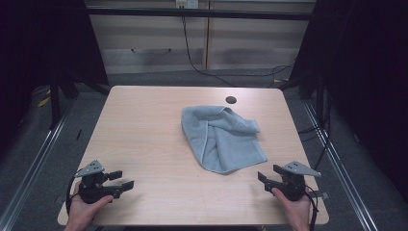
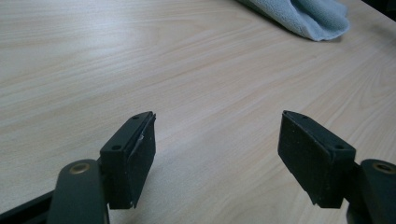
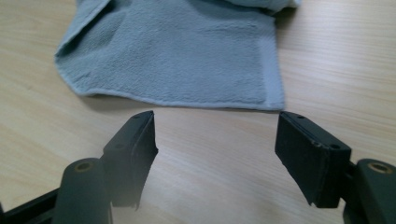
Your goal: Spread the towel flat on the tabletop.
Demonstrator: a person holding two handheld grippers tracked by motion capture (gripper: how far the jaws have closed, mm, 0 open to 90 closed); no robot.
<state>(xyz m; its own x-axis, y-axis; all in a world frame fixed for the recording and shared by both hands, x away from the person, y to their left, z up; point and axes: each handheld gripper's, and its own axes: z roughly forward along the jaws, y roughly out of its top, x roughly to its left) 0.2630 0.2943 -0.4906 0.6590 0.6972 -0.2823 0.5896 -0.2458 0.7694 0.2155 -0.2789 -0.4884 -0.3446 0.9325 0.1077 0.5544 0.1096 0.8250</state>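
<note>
Here, both tools rest at the near edge of the table (image 1: 144, 125), nothing gripped. Left gripper (image 1: 121, 181) at near left, jaws spread wide over bare wood; right gripper (image 1: 264, 178) at near right, jaws likewise wide apart, aimed at the towel (image 1: 221, 137). Towel lies right of centre, rumpled, one flap folded over itself, near hem just beyond the right gripper's jaws. Likely first move: right gripper slides forward low, takes the near right corner (image 3: 275, 100) by its stitched hem, pinching one layer only. Left has farther to travel. Cloth is pale blue-grey terry, soft, nubbly, with a flat woven border. Table is pale wood-grain laminate, smooth, with rounded corners.
</note>
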